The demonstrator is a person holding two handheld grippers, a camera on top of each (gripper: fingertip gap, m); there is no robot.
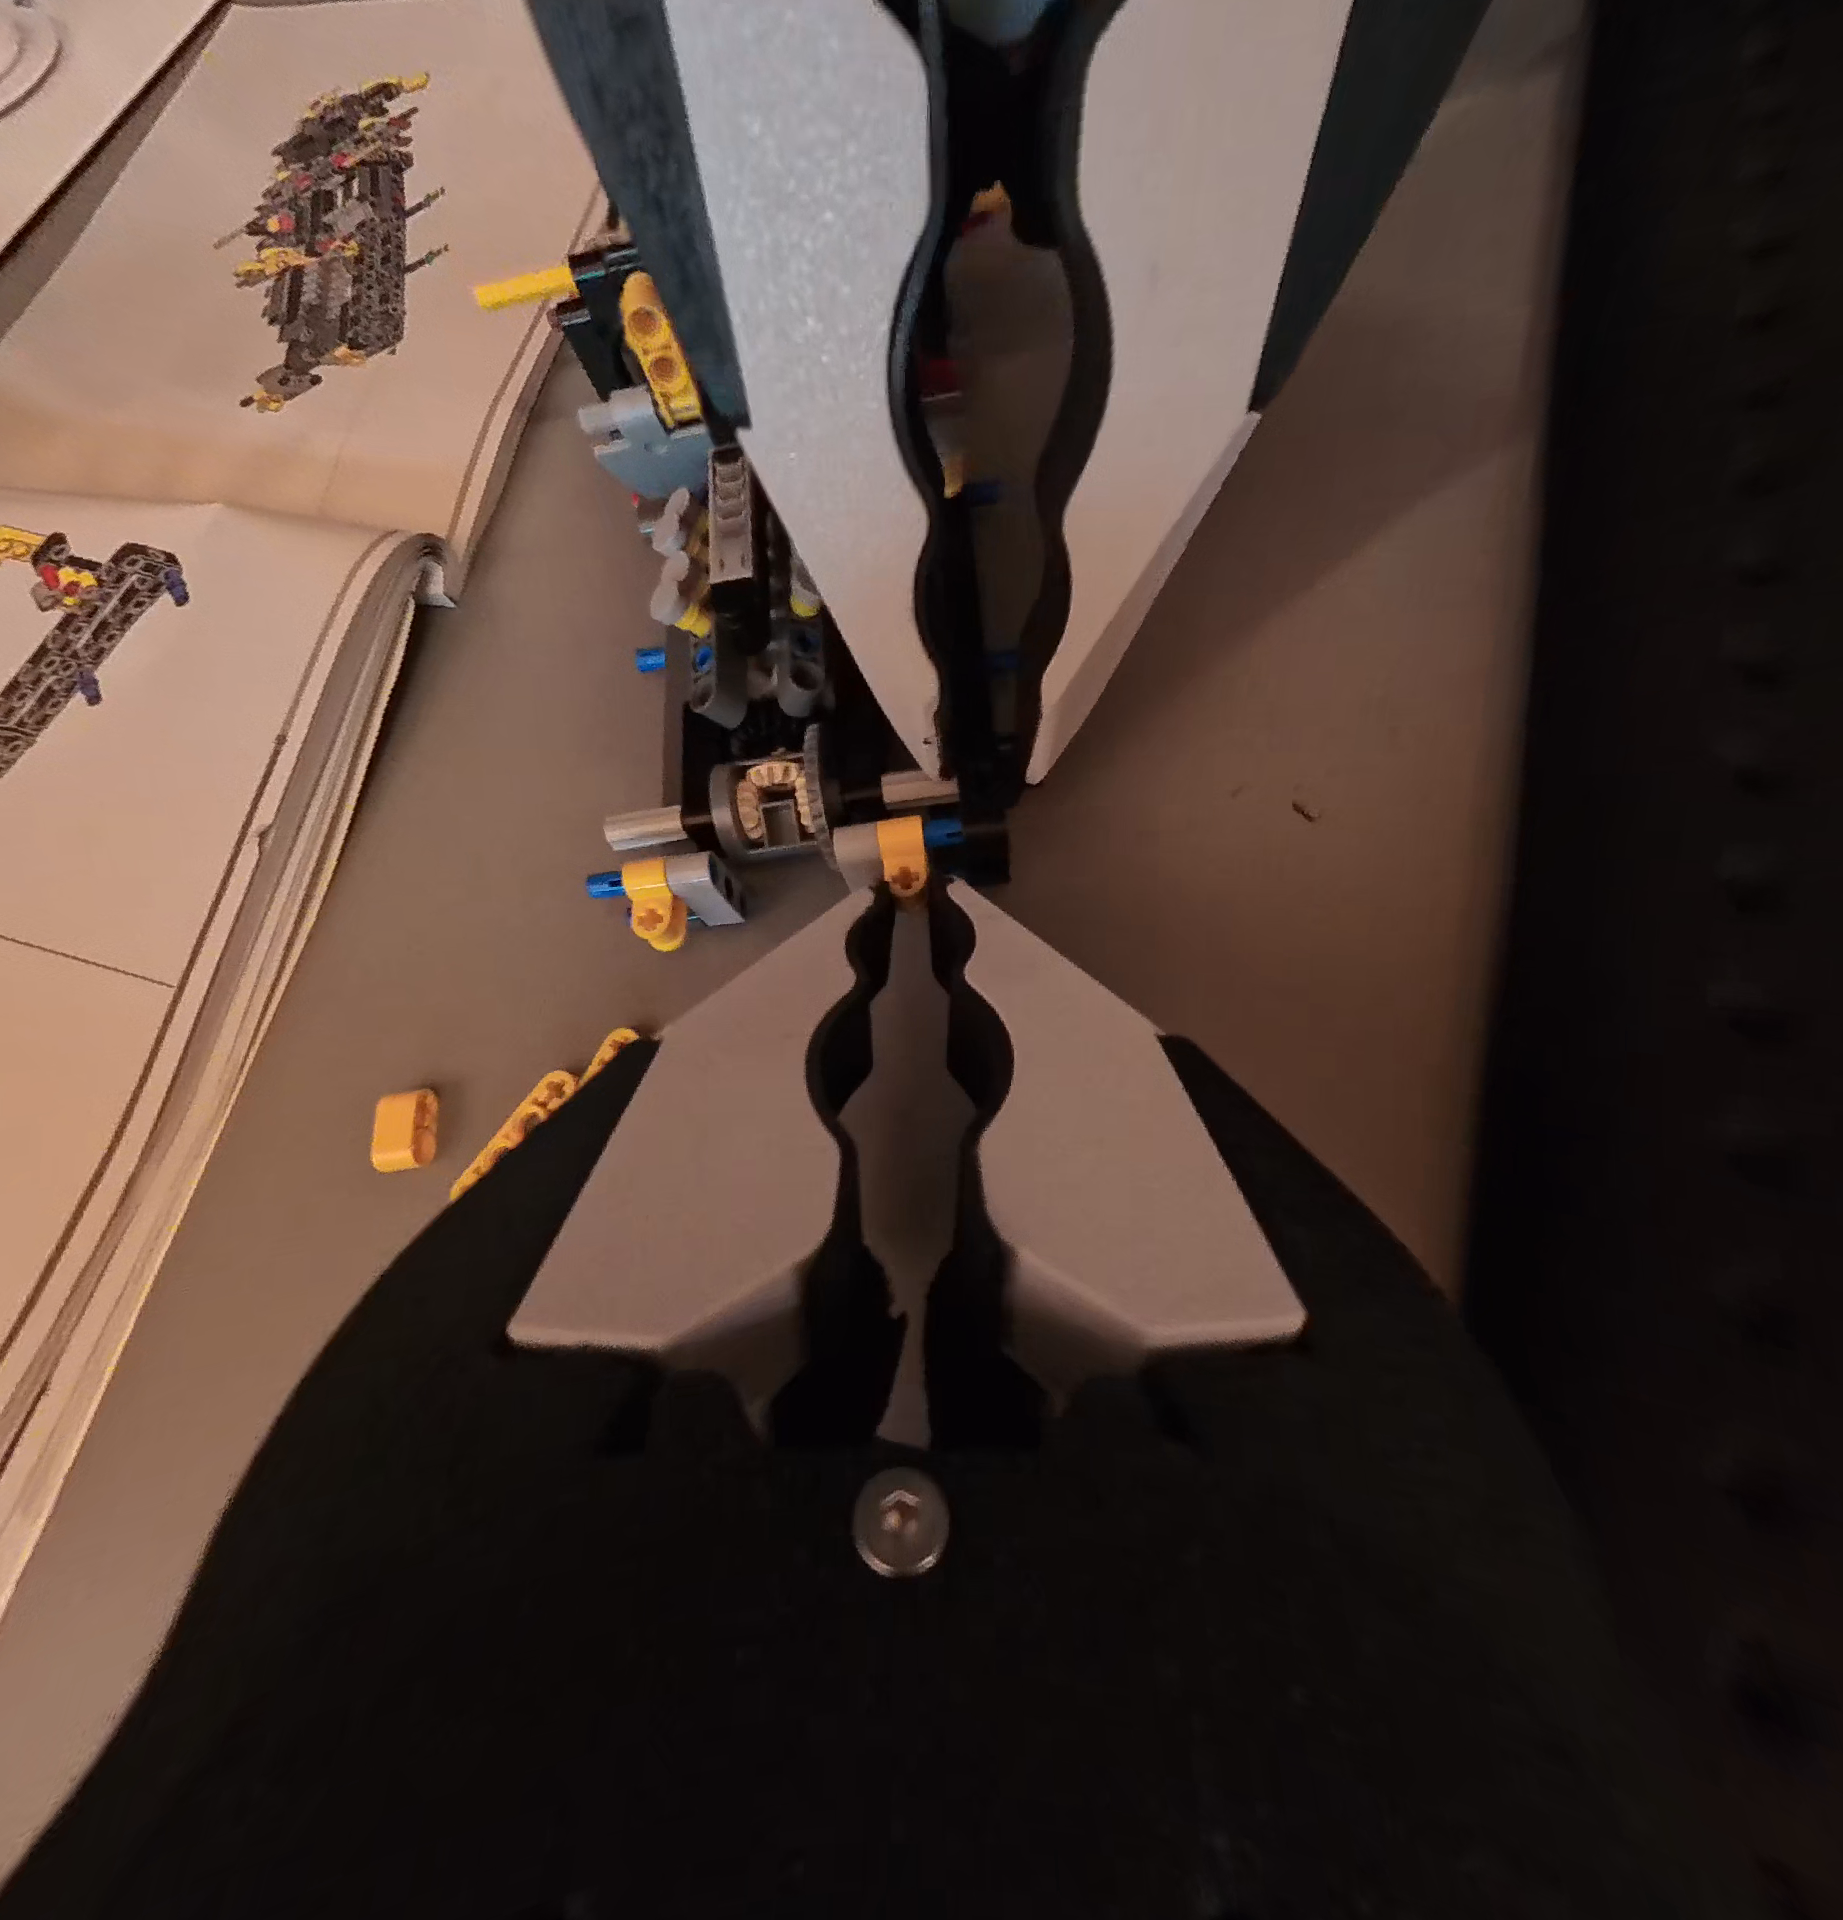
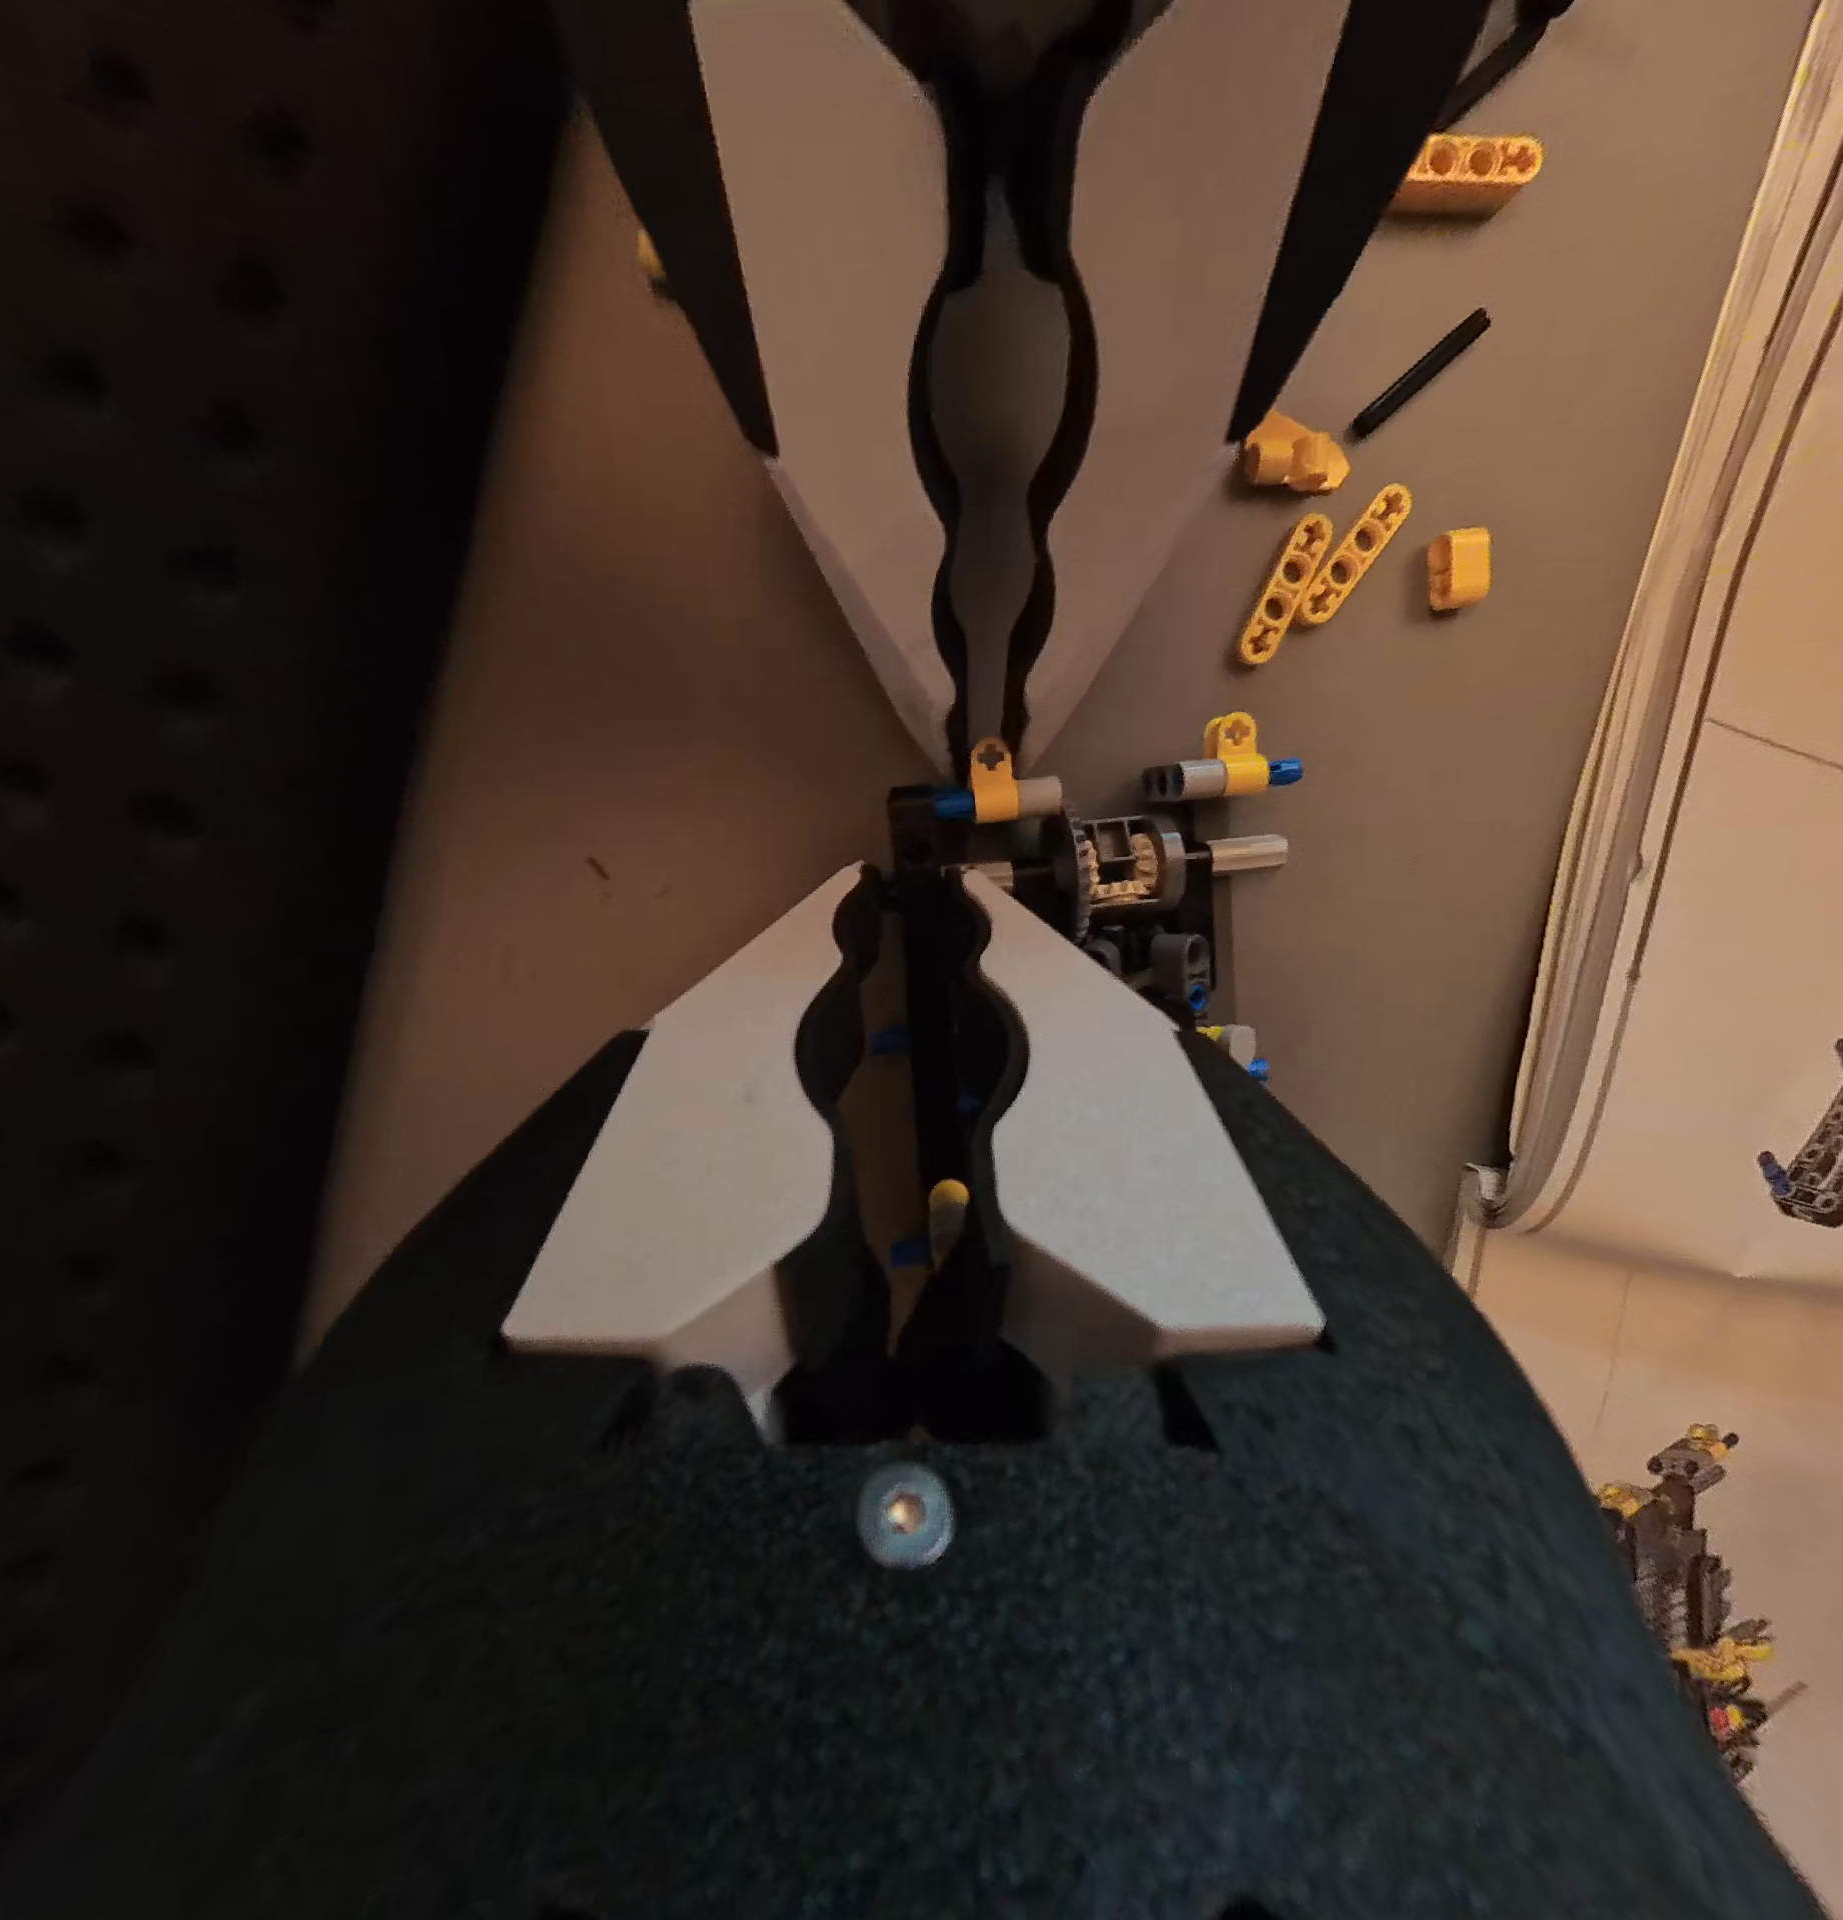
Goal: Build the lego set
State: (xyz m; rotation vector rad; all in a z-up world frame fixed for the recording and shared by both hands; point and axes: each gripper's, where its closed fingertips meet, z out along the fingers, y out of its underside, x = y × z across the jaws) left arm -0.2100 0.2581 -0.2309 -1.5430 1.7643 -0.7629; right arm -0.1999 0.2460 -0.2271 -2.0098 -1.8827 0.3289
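The open instruction booklet point(image 1: 148, 727) lies to the left of the left gripper point(image 1: 904, 896), its pages showing a far larger assembly than exists so far. The partly built chassis point(image 1: 735, 665) lies on the table point(image 1: 1260, 831) between the two grippers. Its differential gear point(image 1: 777, 810) and cross axles are already fitted. The right gripper point(image 2: 922, 883) is pressed together on the black frame beam point(image 2: 932, 1039), steadying the chassis. The left gripper is pinching the yellow connector point(image 1: 901, 857) at the frame's end; seating appears in progress. A matching yellow connector subassembly point(image 2: 1223, 769) waits just beside the differential. Loose yellow liftarms point(image 2: 1322, 571) and a black axle point(image 2: 1421, 374) lie unused to the right of the right gripper. Most of the build is judged outstanding.
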